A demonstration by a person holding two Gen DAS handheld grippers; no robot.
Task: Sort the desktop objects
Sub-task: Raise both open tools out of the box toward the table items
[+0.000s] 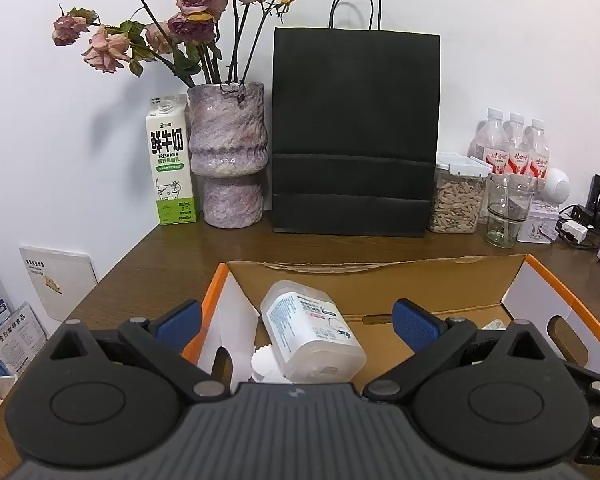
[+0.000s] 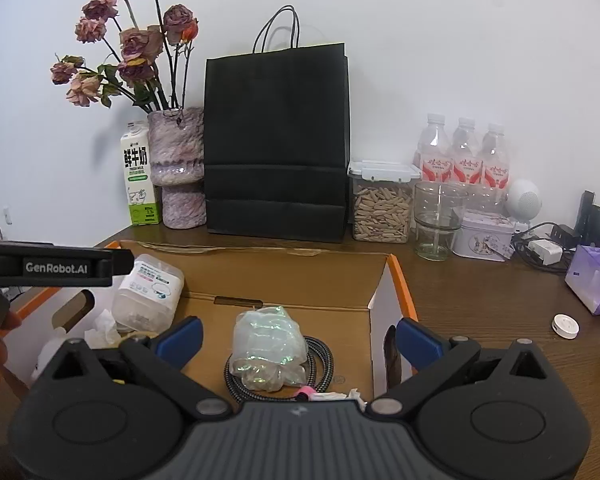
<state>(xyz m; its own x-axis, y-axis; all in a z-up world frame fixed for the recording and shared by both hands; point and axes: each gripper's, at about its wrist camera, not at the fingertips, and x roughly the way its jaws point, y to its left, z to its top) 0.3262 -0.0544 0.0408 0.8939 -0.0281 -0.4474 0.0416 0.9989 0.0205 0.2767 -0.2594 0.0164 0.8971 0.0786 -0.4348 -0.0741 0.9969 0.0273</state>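
Observation:
An open cardboard box (image 1: 380, 267) with orange edges sits on the brown desk. A white plastic jar (image 1: 312, 332) with a printed label lies on its side in the box's left part, over crumpled tissue (image 1: 266, 364). My left gripper (image 1: 296, 320) is open above it, its blue pads wide apart on either side of the jar and not touching it. In the right wrist view my right gripper (image 2: 298, 336) is open over a clear bag (image 2: 268, 348) of shiny film, which rests on a coiled braided cable (image 2: 320, 364). The jar (image 2: 148, 292) shows at the left.
Along the wall stand a milk carton (image 1: 171, 168), a vase (image 1: 230, 156) of dried roses, a black paper bag (image 1: 354, 132), a seed container (image 1: 456, 196), a glass (image 1: 506, 216) and water bottles (image 1: 512, 148). A small white disc (image 2: 565, 325), a purple pack (image 2: 596, 276) and chargers lie right of the box.

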